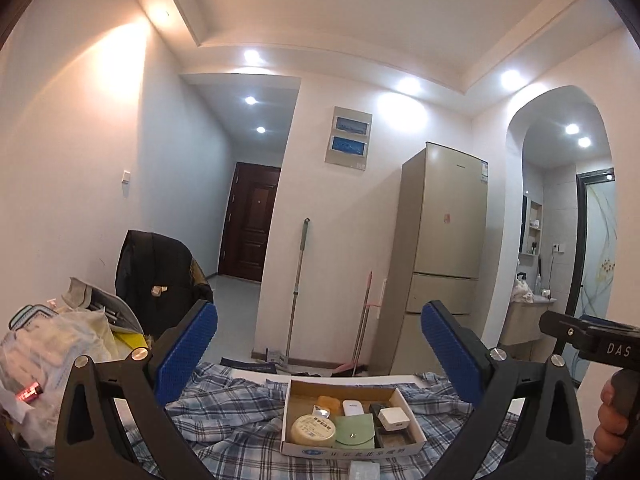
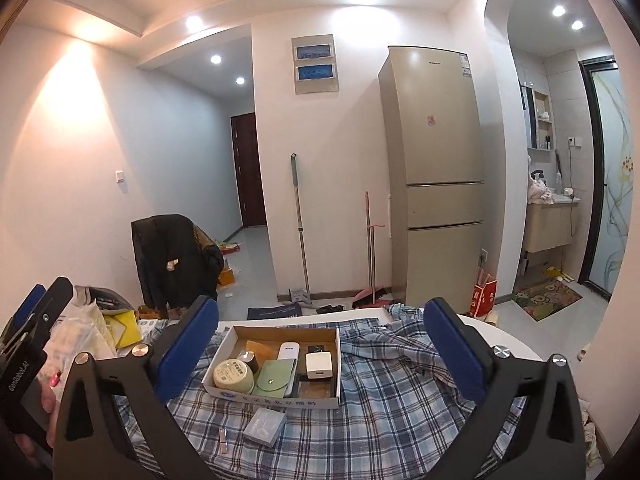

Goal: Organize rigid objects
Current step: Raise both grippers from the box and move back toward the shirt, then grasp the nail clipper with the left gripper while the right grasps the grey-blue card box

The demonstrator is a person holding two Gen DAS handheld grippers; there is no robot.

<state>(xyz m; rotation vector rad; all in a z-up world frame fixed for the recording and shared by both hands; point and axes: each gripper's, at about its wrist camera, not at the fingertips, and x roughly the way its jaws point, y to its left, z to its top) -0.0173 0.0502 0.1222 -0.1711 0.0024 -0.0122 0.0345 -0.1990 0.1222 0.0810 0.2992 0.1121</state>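
Note:
A shallow cardboard box [image 1: 352,450] [image 2: 280,400] lies on a plaid cloth. Inside it are a round cream tin [image 1: 313,430] [image 2: 233,376], a green snap pouch [image 1: 355,432] [image 2: 274,378], a white charger cube [image 1: 394,418] [image 2: 319,364] and a white stick-shaped device [image 2: 289,350]. In front of the box lie a small clear case [image 2: 265,426] and a metal nail clipper [image 2: 223,436]. My left gripper [image 1: 319,310] is open and empty, held back from the box. My right gripper [image 2: 321,306] is also open and empty, above the cloth.
The plaid cloth [image 2: 400,380] covers a white table. A heap of bags and papers [image 1: 52,352] crowds the left side. Behind stand a chair with a black jacket [image 2: 172,260], a mop [image 2: 300,220], a broom [image 2: 370,248] and a fridge [image 2: 436,160].

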